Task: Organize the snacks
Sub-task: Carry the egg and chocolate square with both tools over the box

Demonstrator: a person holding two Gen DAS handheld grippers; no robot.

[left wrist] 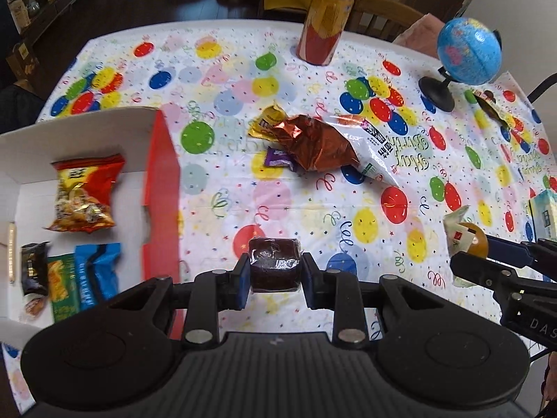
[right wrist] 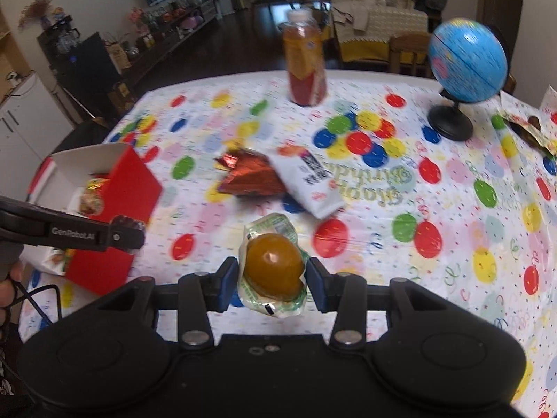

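Balloon-printed party cloth covers the whole desk (left wrist: 222, 188), with a dark-floored living room behind it. Largest on the cloth is the red-sided, white-lined cardboard box (left wrist: 158, 160), standing open at the left edge and already holding a red bag of snacks (left wrist: 85, 193), a blue packet (left wrist: 97, 275) and a few smaller wrappers. At the far edge stands a tall bottle of amber drink with a red label (left wrist: 323, 24), and to the right a small blue globe on a black stand (left wrist: 468, 52). Mid-desk lies a loose heap still to be sorted: a crinkled copper-foil bag (left wrist: 313, 142), a white printed pouch (left wrist: 376, 153) partly over it, and a small purple sweet (left wrist: 278, 158) just beside. The left gripper (left wrist: 275, 271) has its jaws closed on a dark brown cake square in clear wrap (left wrist: 275, 264), held clear above the cloth. The right gripper (right wrist: 273, 278) has its jaws closed on a round amber jelly cup with a green-and-white film lid (right wrist: 273, 270), also lifted off the cloth. What matters next is the box's bearing: it lies to the left of both loads, just beside the left gripper's jaws and well apart from the right, with the left gripper between. The left hand looks nearer, so it would likely drop first and then clear the way.
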